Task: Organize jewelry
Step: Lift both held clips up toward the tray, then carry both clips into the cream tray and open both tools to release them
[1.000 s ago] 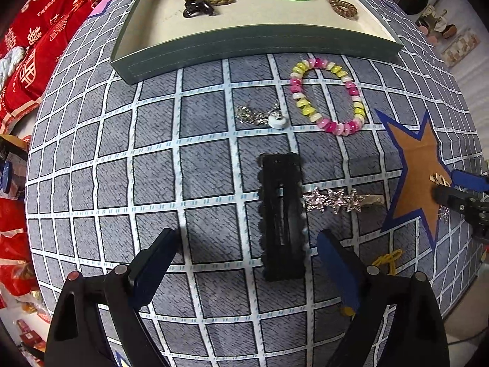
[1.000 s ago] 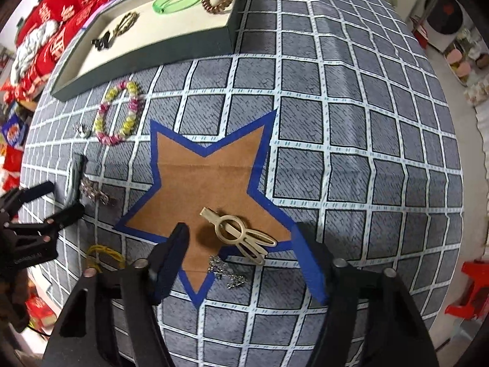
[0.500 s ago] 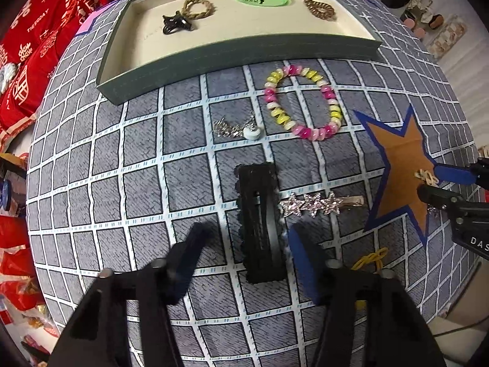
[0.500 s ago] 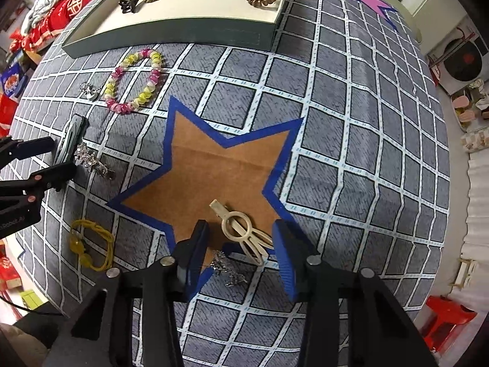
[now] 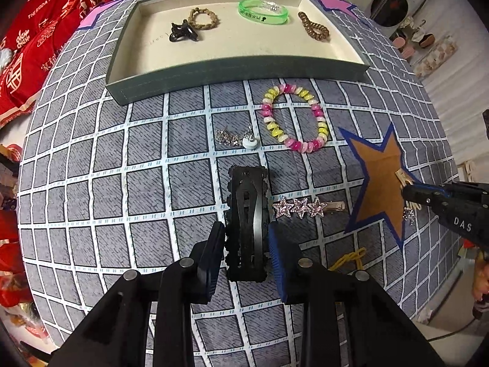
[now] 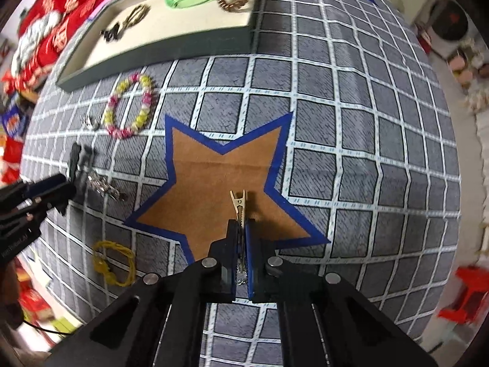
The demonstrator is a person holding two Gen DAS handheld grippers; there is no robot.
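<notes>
A black scalloped hair clip lies on the grey checked cloth, its near half between the pads of my left gripper. The jaws are closing and both pads touch the clip's long sides. My right gripper points down over the brown star patch and is shut on a cream hair clip, whose toothed tip sticks out beyond the pads. In the left wrist view the right gripper shows at the right edge. A green-walled tray at the back holds several hair ties and a bangle.
On the cloth lie a pink-and-yellow bead bracelet, a silver chain with a white piece, a star hairpin just right of the black clip, and a yellow cord. A small silver piece sits under the right pads. Red fabric borders the left.
Both grippers went from wide open to closed. The left pads came in around the black clip. The right pads closed on the cream clip, which now stands on edge instead of lying flat.
</notes>
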